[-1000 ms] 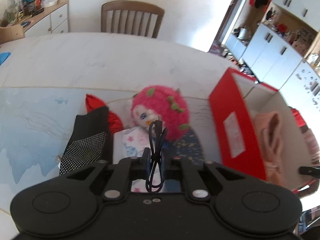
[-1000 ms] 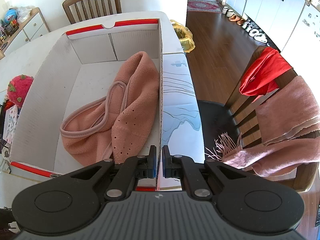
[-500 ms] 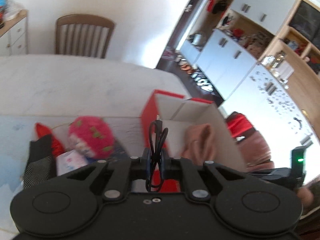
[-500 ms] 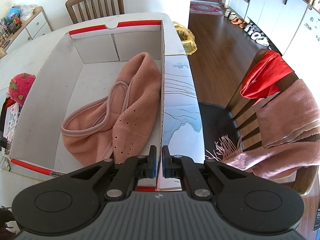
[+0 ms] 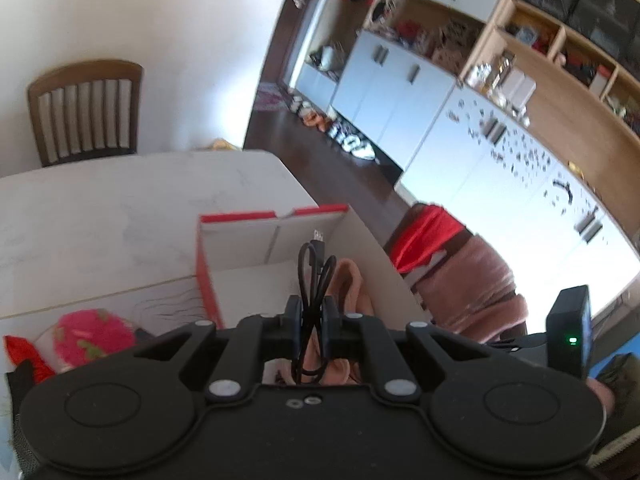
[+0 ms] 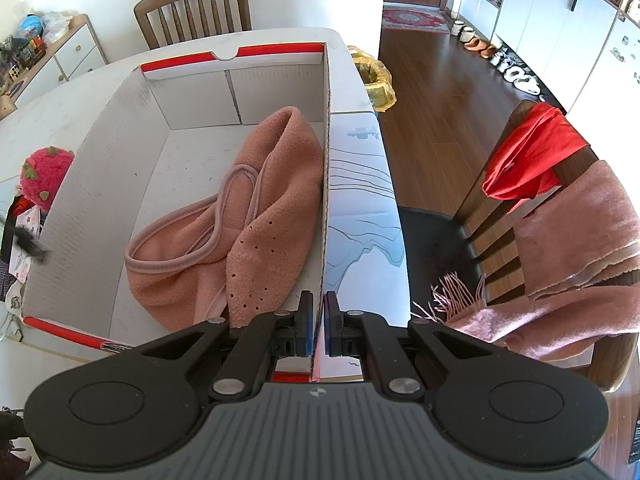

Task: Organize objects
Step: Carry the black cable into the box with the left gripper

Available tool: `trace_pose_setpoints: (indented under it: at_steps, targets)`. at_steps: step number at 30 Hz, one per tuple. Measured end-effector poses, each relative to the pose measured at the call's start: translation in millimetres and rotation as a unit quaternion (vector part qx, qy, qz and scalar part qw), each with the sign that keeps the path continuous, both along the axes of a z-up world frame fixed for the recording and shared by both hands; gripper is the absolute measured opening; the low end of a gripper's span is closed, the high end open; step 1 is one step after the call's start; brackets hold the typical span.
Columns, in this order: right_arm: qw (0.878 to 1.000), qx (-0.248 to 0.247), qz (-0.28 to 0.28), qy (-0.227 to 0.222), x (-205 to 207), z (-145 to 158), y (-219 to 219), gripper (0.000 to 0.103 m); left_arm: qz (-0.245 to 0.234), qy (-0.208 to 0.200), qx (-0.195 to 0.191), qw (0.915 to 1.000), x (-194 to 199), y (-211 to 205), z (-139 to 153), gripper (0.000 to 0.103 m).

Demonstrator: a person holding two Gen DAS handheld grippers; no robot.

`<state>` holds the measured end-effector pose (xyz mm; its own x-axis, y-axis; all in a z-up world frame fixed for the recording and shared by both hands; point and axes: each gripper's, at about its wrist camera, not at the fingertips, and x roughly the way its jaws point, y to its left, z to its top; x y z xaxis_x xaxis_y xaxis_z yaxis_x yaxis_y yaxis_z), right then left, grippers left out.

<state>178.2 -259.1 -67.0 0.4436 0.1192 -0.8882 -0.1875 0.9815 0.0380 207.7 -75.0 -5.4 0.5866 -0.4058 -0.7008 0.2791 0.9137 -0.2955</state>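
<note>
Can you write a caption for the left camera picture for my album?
Left gripper carries a black cable toward the red box.

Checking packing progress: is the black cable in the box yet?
Not yet. The black cable is pinched in the left gripper, held above the open box.

A wooden slat-back chair (image 6: 194, 6) stands at the top of the frame behind the white table (image 6: 60, 108). At right, another chair (image 6: 516, 216) carries a red cloth (image 6: 532, 152) and a pink fringed scarf (image 6: 576, 252). Shoes (image 6: 516, 74) line the dark floor by white cabinets (image 6: 560, 12).
</note>
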Motion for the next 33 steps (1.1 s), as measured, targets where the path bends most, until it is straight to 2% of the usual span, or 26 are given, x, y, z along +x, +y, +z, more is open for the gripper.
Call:
trace_pose_setpoints:
  at_steps: [6, 13, 19, 26, 33]
  targets:
    - [1.000, -0.002, 0.004, 0.000, 0, 0, 1, 0.005, -0.027, 0.018, 0.050, 0.9982, 28, -34, -32, 0.007]
    - [1.000, 0.000, 0.005, 0.000, 0, 0, 0, 0.005, -0.043, 0.036, 0.124, 0.9907, 61, -57, -69, 0.007]
    - [1.000, 0.003, 0.005, 0.000, 0, -1, 0, 0.005, -0.062, 0.054, 0.189, 0.9785, 81, -73, -98, 0.007]
    - [1.000, 0.006, 0.004, 0.002, 1, -1, -1, 0.005, -0.085, 0.076, 0.257, 0.9598, 95, -89, -128, 0.008]
    - [1.000, 0.009, 0.004, 0.003, 1, -1, -2, 0.005, -0.090, 0.107, 0.268, 0.9533, 97, -90, -143, 0.012]
